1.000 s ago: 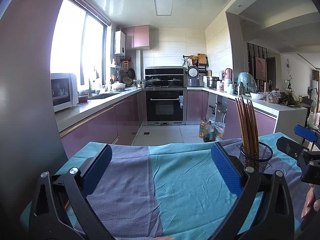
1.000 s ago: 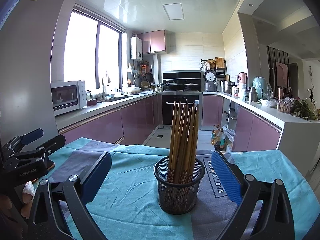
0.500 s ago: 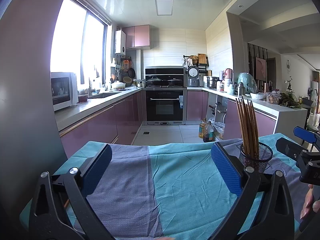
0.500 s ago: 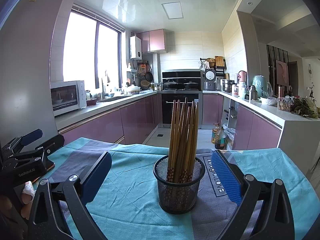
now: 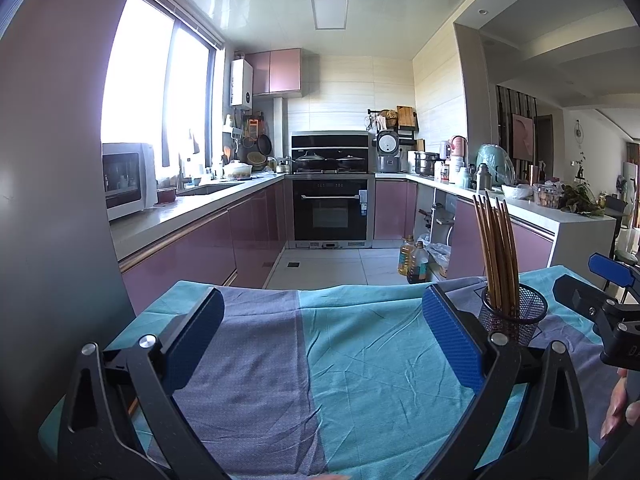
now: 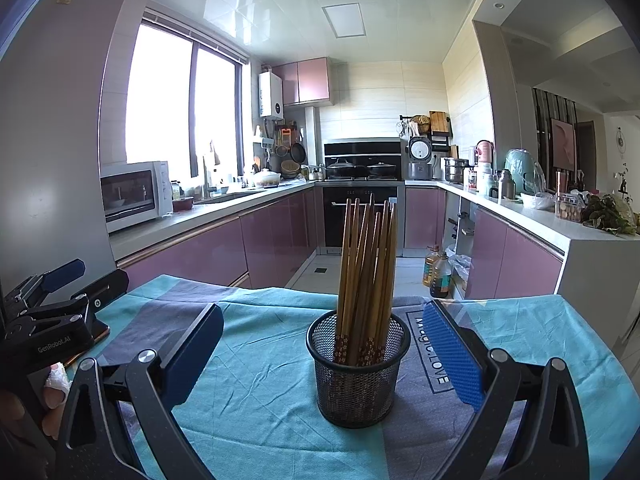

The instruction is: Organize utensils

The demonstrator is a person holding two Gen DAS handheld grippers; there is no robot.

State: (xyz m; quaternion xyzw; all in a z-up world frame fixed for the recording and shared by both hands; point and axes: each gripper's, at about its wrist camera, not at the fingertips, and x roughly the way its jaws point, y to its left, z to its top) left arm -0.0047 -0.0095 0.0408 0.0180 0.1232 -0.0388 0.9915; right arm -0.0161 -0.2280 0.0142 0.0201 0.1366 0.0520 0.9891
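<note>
On the tabletop [image 6: 568,344], near its middle in the right wrist view, stood one black wire-mesh holder [image 6: 358,376], round and upright, resting on the cloth. Contents: a bundle of brown wooden chopsticks [image 6: 366,272], standing on end, fanned slightly, with a small flower pattern at their lower ends showing through the mesh. In the left wrist view the same holder [image 5: 514,314] and chopsticks [image 5: 494,252] appeared to the right, partly behind a blue pad.

Covering: a teal and grey-purple patchwork tablecloth [image 6: 260,364], creased, with printed lettering reading "LOVE" on a grey panel just right of the holder.

Right tongs [image 6: 320,354]: wide open, empty, the two blue-padded fingers set either side of the holder but apart from it, the holder lying ahead between them. Left tongs [image 5: 318,338]: likewise wide open, gripping nothing, with only bare cloth between the pads; the holder stood off to their right. Each pair of tongs showed at the edge of the other's view, and fingers of a person's hand [image 6: 54,384] were visible at the left pair's handle, one fingertip wrapped in white.

Beyond the tabletop: a kitchen with mauve cabinets [image 6: 208,252], a white microwave oven [image 6: 134,194] on the left counter, a built-in black oven [image 5: 330,210] at the far wall, a rice cooker [image 6: 420,158] beside the hob, and two oil bottles [image 6: 438,274] on the tiled floor.
</note>
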